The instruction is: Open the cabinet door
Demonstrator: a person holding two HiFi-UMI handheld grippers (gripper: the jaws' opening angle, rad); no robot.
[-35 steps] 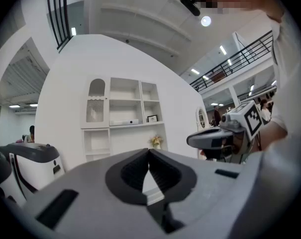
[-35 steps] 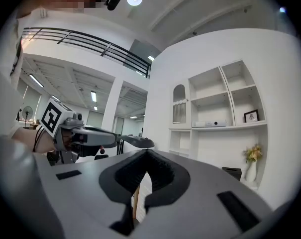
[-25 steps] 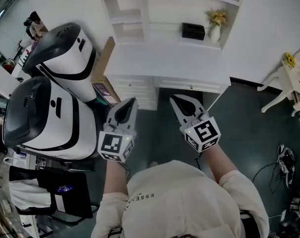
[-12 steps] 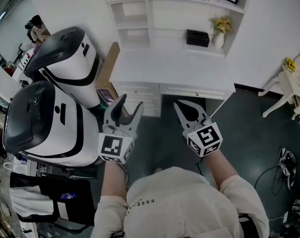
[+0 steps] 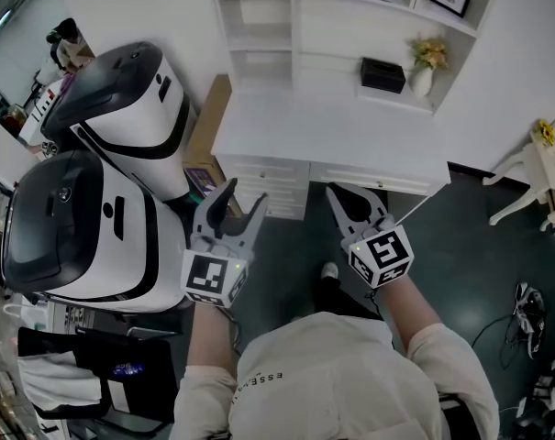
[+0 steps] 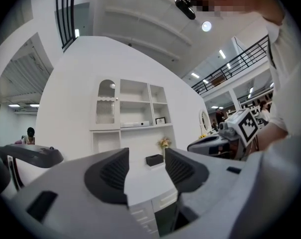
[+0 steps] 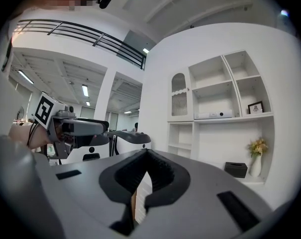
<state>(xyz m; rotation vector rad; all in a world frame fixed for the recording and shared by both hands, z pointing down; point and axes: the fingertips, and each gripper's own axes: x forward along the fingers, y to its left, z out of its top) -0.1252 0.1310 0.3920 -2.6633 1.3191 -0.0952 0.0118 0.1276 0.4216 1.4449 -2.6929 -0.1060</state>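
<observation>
Approach step, I judged: my left gripper (image 5: 245,195) was spread and empty, my right gripper (image 5: 337,193) pressed together on nothing, both short of the table (image 5: 332,136), the arched cabinet door (image 6: 105,102) shut at upper left of the shelf unit (image 5: 263,39); next I'd need to close in and catch its edge.

A white desk with drawers (image 5: 332,136) stands against the wall, with a white shelf unit (image 5: 295,26) on and behind it. An arched ribbed cabinet door (image 6: 106,106) is at the unit's upper left. On the low right shelf a black box (image 5: 382,74) sits left of a white vase of yellow flowers (image 5: 423,73). A large white-and-black machine (image 5: 121,99) stands left of the desk, and a second such machine (image 5: 75,227) stands in front of it.
</observation>
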